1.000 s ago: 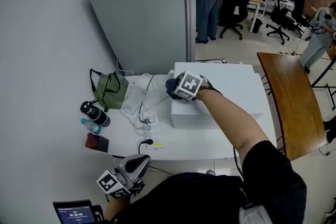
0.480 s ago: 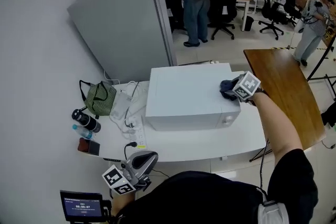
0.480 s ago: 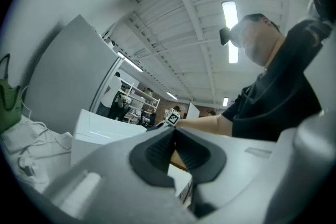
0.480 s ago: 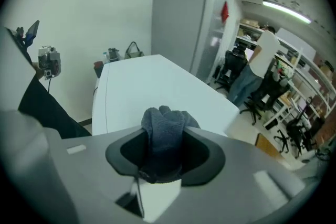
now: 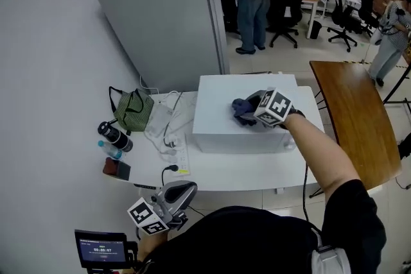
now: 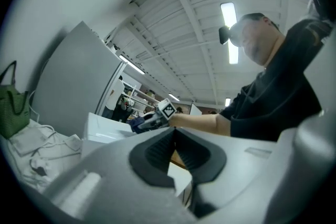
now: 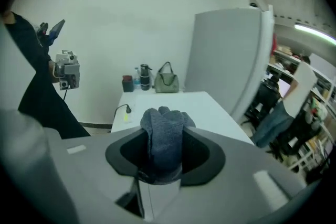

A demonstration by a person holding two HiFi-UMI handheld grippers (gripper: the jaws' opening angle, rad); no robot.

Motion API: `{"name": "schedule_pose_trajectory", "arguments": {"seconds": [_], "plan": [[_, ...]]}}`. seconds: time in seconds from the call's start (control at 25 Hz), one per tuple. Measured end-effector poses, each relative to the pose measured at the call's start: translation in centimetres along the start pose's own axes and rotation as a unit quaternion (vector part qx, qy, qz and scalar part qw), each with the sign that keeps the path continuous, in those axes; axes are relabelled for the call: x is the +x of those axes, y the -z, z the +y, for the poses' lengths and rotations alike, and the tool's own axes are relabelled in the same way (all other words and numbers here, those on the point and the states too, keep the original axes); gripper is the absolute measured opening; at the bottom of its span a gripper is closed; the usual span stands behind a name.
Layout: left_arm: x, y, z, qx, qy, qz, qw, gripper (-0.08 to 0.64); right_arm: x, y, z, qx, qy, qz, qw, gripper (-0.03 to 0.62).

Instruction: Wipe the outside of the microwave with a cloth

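Mid-wipe on the top panel — front and sides seemingly yet to do.

Low at the left, the left gripper [image 5: 172, 197] held idle off the table [image 5: 244, 170] edge, jaws pressed together with nothing between them. Further up on the table, a green bag [image 5: 133, 111], bottles [image 5: 115, 137] and a power strip [image 5: 182, 160], all just beside the appliance. At centre, the microwave [image 5: 221, 131] standing on the table, with the blue cloth [image 5: 243, 110] bunched on its top face near the front edge. At the right, the right gripper [image 5: 257, 109] clamped on the cloth, a thick fold pinched between the jaws and pressed onto the top. Judged from this: top panel under way, door face and side walls probably left — no visible mark telling wiped surface from unwiped.
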State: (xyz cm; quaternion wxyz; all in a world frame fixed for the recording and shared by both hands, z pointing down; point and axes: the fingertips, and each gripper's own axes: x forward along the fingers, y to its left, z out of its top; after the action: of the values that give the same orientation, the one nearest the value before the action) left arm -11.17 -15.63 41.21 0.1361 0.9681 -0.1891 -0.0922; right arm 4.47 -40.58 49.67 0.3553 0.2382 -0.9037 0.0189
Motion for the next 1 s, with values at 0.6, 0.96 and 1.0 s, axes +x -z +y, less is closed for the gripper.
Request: {"name": "schedule_pose_trajectory", "arguments": {"seconds": [0.6,0.96,1.0], "plan": [[-7.4,-0.5,1.3,0.007,-0.021,0.000,0.9998,0.003,6.5,1.2,2.8,0.017,-0.017,0.086,0.996,0.152],[4.7,2.1,-5.8,-0.018,0.032,-0.004,0.9993,0.003,-15.0,22.9,-5.3,0.099,0.082,0.134,0.983,0.152],[5.3,2.2,-6.2,-0.017,0.034,0.001,0.9993,0.003,-15.6,22.8,-5.6,0.098,0.086,0.128,0.983,0.152]]}}
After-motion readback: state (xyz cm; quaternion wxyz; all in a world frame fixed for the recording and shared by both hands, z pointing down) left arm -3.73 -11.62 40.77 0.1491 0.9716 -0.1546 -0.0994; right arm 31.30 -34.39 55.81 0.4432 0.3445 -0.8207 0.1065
